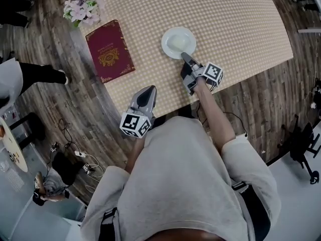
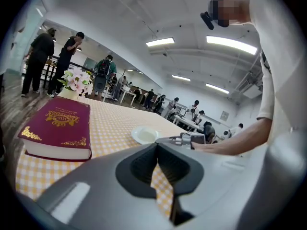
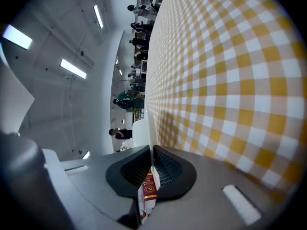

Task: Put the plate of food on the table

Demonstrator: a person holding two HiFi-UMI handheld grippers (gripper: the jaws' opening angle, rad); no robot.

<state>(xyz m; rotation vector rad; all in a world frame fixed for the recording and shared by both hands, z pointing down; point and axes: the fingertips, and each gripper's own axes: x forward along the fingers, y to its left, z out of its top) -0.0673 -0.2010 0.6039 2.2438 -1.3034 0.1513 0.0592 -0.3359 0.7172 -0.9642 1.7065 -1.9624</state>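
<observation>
A small white plate [image 1: 176,41] with a pale centre is at the near middle of the checked table [image 1: 235,29]. It lies level, on or just above the cloth; I cannot tell which. My right gripper [image 1: 186,59] is shut on its near rim. In the right gripper view the thin white rim [image 3: 140,133] runs edge-on between the pads of the right gripper [image 3: 152,150]. My left gripper [image 1: 147,95] hovers at the table's near edge, shut and holding nothing. From the left gripper [image 2: 157,150] the plate [image 2: 145,135] shows ahead.
A dark red book [image 1: 109,50] with gold print lies on the table's left side, also the book [image 2: 60,127] at left. A bunch of pale flowers [image 1: 82,7] stands at the far left corner. People stand beyond the table; cables lie on the wooden floor.
</observation>
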